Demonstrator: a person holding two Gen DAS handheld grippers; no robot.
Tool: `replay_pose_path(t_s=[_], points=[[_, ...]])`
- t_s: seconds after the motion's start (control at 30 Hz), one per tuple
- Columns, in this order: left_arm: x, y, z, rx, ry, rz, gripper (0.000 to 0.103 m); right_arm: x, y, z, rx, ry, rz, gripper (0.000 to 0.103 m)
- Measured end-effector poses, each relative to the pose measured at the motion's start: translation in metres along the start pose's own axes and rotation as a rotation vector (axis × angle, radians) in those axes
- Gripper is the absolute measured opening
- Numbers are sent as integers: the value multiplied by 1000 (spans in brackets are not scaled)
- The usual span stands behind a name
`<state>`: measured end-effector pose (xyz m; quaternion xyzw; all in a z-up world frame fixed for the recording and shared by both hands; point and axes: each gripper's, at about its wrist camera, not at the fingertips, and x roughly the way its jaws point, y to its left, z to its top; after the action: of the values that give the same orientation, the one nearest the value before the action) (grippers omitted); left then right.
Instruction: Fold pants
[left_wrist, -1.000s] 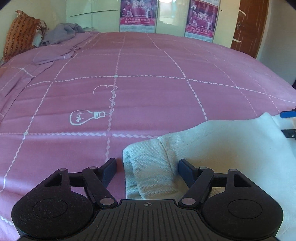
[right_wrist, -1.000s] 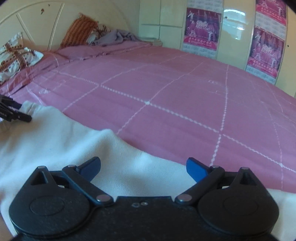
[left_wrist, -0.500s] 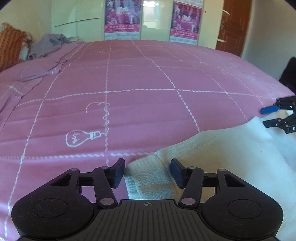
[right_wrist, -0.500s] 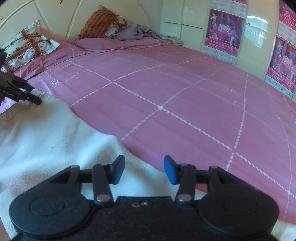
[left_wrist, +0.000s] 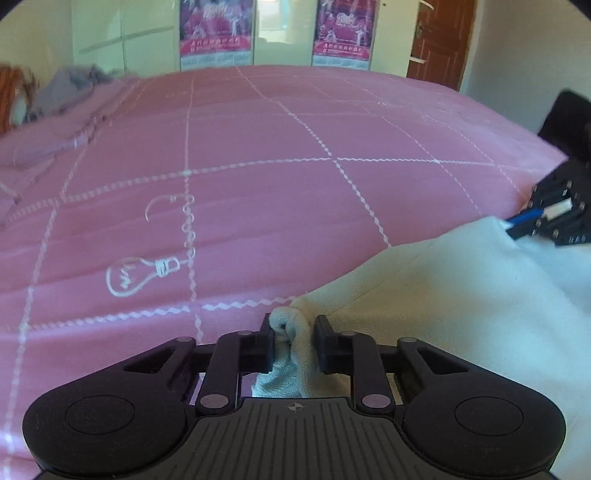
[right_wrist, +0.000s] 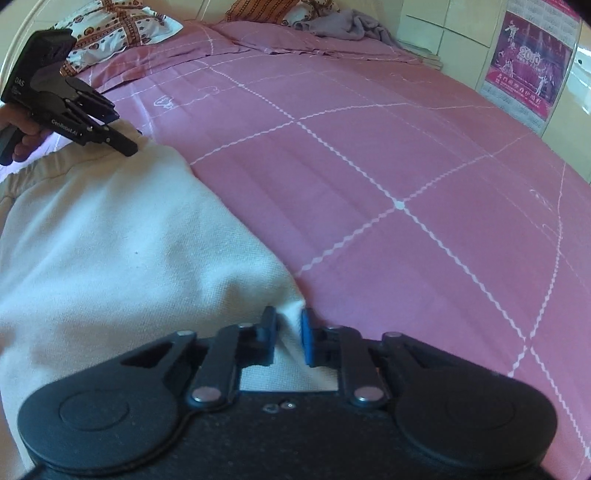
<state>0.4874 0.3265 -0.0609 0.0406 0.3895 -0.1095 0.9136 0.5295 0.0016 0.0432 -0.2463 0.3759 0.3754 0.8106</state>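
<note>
The pink bedspread (left_wrist: 295, 184) carries the cream pants (right_wrist: 122, 258), spread flat. Both my tongs, wide apart a second ago, now pinch its far edge: left tongs (left_wrist: 294, 341) on the bunched corner, right tongs (right_wrist: 289, 338) further along. I judge the fold-lift ready.

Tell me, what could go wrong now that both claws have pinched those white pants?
The left gripper pinches only a bunched corner of the pants, so it might slip out when lifted. The right gripper bites just the edge, perhaps one layer only. Uneven lifting could leave the fold crooked on the bedspread.
</note>
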Motion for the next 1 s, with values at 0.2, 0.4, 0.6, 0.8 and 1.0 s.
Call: replay_pose_path(t_s=[0.2, 0.4, 0.6, 0.8, 1.0], points=[[-95, -20, -15, 58, -196, 36, 18, -65, 28, -8, -22, -122, -98, 7], [-189, -85, -71, 278, -321, 117, 18, -160, 129, -55, -232, -243, -257, 7], [-202, -122, -135, 234, -237, 149, 18, -173, 206, -121, -137, -202, -287, 9], [-231, -132, -165, 90, -241, 220, 45, -164, 212, -151, 155, -160, -315, 25], [-276, -112, -188, -245, -283, 182, 56, -212, 180, -178, 535, -267, -202, 32]])
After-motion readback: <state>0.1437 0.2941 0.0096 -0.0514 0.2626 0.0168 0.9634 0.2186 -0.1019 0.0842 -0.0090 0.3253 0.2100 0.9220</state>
